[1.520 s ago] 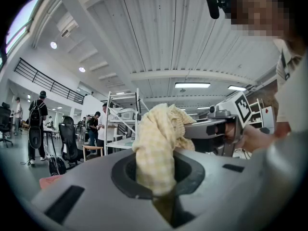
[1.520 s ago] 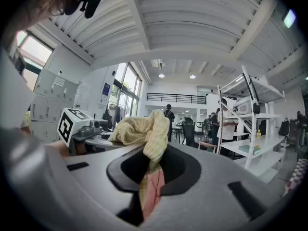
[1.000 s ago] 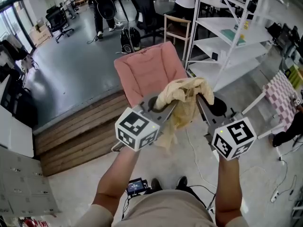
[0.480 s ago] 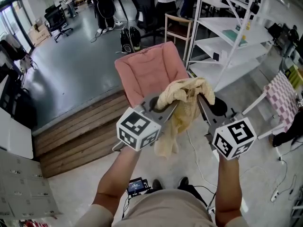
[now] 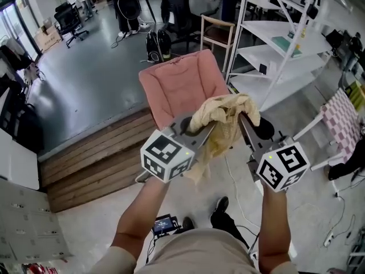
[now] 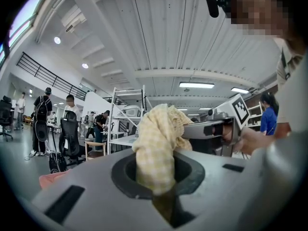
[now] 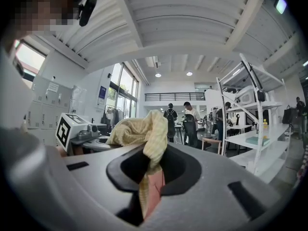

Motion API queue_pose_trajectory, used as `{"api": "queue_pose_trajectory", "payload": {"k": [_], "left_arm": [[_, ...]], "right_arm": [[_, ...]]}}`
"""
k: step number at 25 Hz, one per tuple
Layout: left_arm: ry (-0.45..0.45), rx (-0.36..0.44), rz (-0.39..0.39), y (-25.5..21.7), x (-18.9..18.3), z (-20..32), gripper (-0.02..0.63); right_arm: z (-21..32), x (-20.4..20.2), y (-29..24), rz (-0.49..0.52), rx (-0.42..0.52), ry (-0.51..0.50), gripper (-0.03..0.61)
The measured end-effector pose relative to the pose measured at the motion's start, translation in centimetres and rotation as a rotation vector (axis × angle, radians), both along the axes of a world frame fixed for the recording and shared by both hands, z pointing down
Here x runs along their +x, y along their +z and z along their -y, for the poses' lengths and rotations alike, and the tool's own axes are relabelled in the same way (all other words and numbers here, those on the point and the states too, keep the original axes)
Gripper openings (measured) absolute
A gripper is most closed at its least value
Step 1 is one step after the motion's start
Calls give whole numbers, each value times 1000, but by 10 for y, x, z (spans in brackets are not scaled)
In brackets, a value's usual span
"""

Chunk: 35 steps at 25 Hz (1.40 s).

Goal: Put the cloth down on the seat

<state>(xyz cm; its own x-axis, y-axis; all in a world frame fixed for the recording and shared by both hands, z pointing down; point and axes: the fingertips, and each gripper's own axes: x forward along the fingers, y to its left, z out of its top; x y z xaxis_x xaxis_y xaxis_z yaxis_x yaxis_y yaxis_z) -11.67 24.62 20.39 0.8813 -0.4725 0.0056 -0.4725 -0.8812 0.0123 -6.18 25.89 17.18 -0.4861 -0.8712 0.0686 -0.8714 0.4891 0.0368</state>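
Note:
A pale yellow checked cloth [image 5: 223,119] hangs bunched between my two grippers, held in the air in front of the pink cushioned seat [image 5: 179,87]. My left gripper [image 5: 201,129] is shut on one end of the cloth [image 6: 156,150], which rises out of its jaws. On the other side my right gripper [image 5: 244,119] is shut on the other end of the cloth [image 7: 147,143]. A loose tail of fabric dangles below, between the arms. The seat lies just beyond and below the cloth; its lower part is hidden behind the grippers.
The seat stands on a low wooden platform [image 5: 97,158]. White metal shelving [image 5: 274,44] rises close at the right, with a wooden chair [image 5: 215,34] behind the seat. Cables [image 5: 336,233] lie on the floor at the right. People stand far back in the room.
The hanging tail of the cloth has swung and shortened a little. Both grippers keep their hold and stay almost in the same place in the head view. My feet have shifted below.

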Motion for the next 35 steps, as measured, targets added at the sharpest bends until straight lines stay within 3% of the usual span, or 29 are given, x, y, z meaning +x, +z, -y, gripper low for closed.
{"api": "queue_pose_trajectory", "payload": {"k": [21, 35], "left_arm": [[-172, -26, 36, 14, 58, 130, 41], [-218, -23, 52, 12, 113, 181, 41]], "right_arm": [[143, 60, 14, 29, -18, -175, 40], [197, 115, 13, 49, -14, -224, 38]]}}
